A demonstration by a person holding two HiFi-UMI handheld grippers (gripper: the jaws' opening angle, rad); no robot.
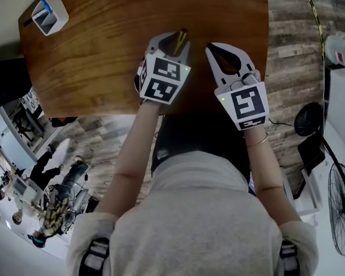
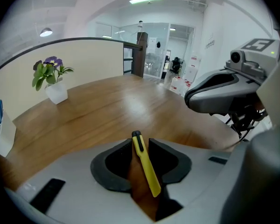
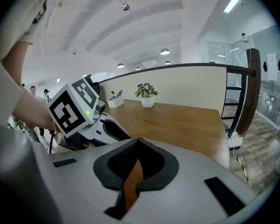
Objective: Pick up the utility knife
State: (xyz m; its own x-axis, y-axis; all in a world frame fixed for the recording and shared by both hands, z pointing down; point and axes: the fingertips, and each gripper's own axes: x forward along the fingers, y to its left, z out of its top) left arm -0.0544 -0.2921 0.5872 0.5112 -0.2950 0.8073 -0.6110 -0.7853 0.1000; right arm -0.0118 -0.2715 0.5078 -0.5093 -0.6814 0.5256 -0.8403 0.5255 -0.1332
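The yellow utility knife (image 2: 147, 169) with its black slider lies on the wooden table (image 1: 98, 56), pointing away between the jaws of my left gripper (image 2: 140, 142). It rests against the right pad, and a strip of wood shows between it and the left pad. In the head view the knife (image 1: 180, 41) shows as a dark-yellow sliver inside the left gripper (image 1: 181, 36), which tilts steeply down at the table's near edge. My right gripper (image 1: 209, 46) hovers just to the right, its tips together and nothing in them; its own view shows the right gripper (image 3: 138, 140) over bare wood.
A white holder (image 1: 50, 16) with a blue item stands at the table's far left corner. A small white pot with a plant (image 2: 56, 91) sits at the far edge by a low wall. A floor fan (image 1: 342, 206) stands to the right, beyond the table.
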